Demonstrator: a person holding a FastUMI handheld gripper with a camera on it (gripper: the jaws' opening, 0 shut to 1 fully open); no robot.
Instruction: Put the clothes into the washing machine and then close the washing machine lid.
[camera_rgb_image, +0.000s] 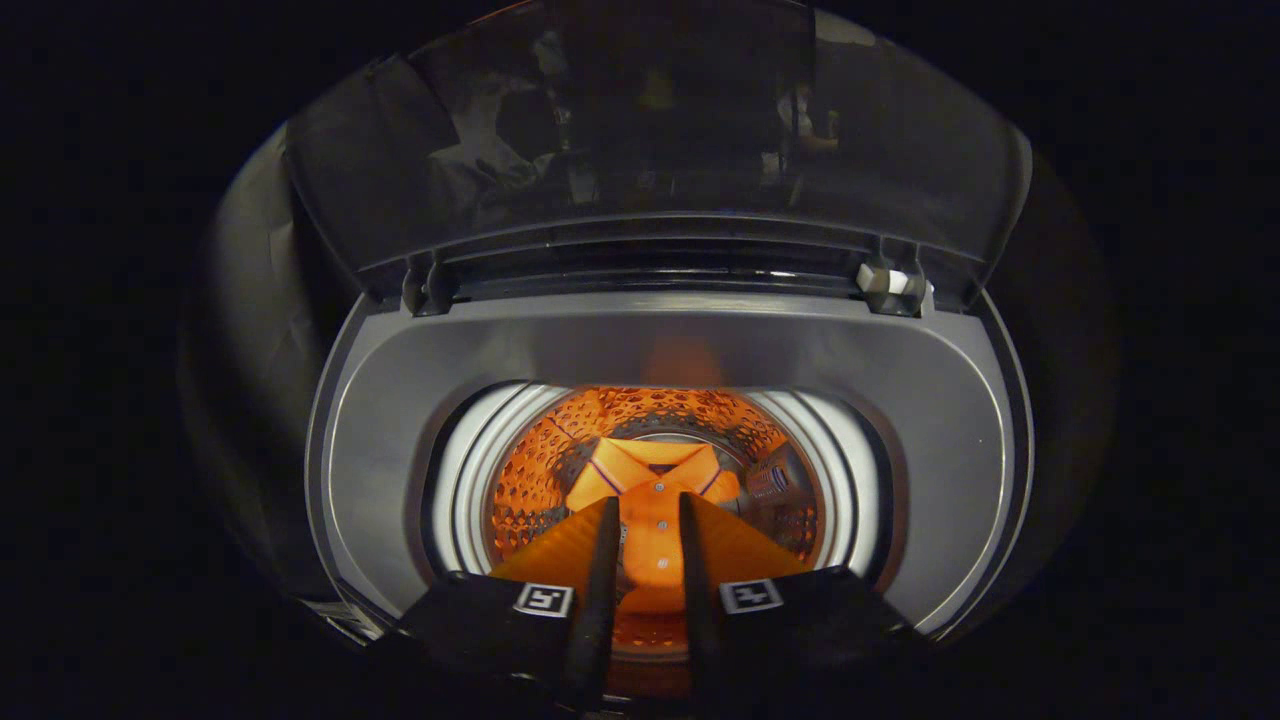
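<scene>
We are at the loading step: our gripper (645, 520) points down into the washing machine (660, 345), its fingers a little apart with the orange shirt (650, 480) showing in the gap, though we cannot tell whether they press on the cloth or have let it go. The shirt lies in the drum (530, 480), collar up. The lid (660, 130) stands raised behind the opening, so we judge the next move calls for clearing the drum and bringing that lid down.
</scene>
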